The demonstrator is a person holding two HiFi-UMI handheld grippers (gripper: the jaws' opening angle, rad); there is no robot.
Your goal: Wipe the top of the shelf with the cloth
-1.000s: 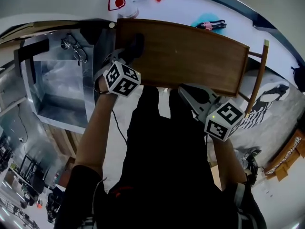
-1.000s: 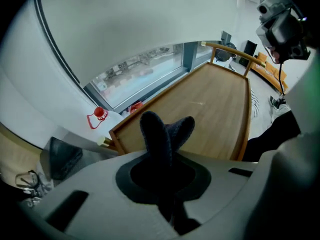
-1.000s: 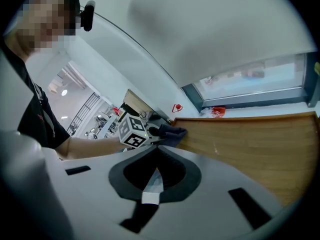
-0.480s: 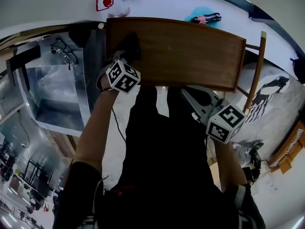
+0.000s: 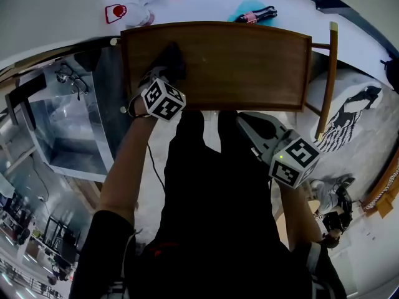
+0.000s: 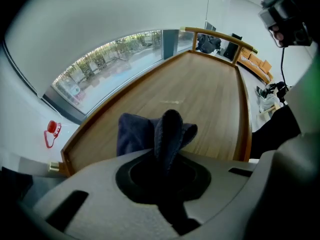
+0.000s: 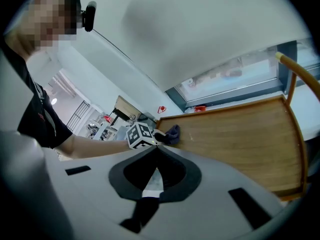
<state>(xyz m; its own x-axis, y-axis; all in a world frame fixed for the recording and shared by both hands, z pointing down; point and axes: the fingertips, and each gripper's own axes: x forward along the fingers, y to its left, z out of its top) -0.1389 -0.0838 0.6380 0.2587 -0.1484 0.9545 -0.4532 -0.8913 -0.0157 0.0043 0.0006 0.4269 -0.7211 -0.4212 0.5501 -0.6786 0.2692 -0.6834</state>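
Observation:
The shelf's brown wooden top has a raised rim and lies just ahead of me. A dark blue cloth rests on its left part, near the front edge. My left gripper is shut on the cloth, which bunches up out of the jaws over the wood. My right gripper hangs in front of the shelf's front edge, off the wood, with its jaws shut and nothing between them. In the right gripper view the right gripper looks across the shelf top at the cloth.
A metal and glass cabinet stands left of the shelf, with eyeglasses on it. A wooden post rises at the shelf's right end. Behind the shelf lie a teal item with a dark bottle and a red-printed bag.
The left gripper and cloth have slid rightwards along the shelf top, away from its left rim. The right gripper has hardly moved. The head view has shifted.

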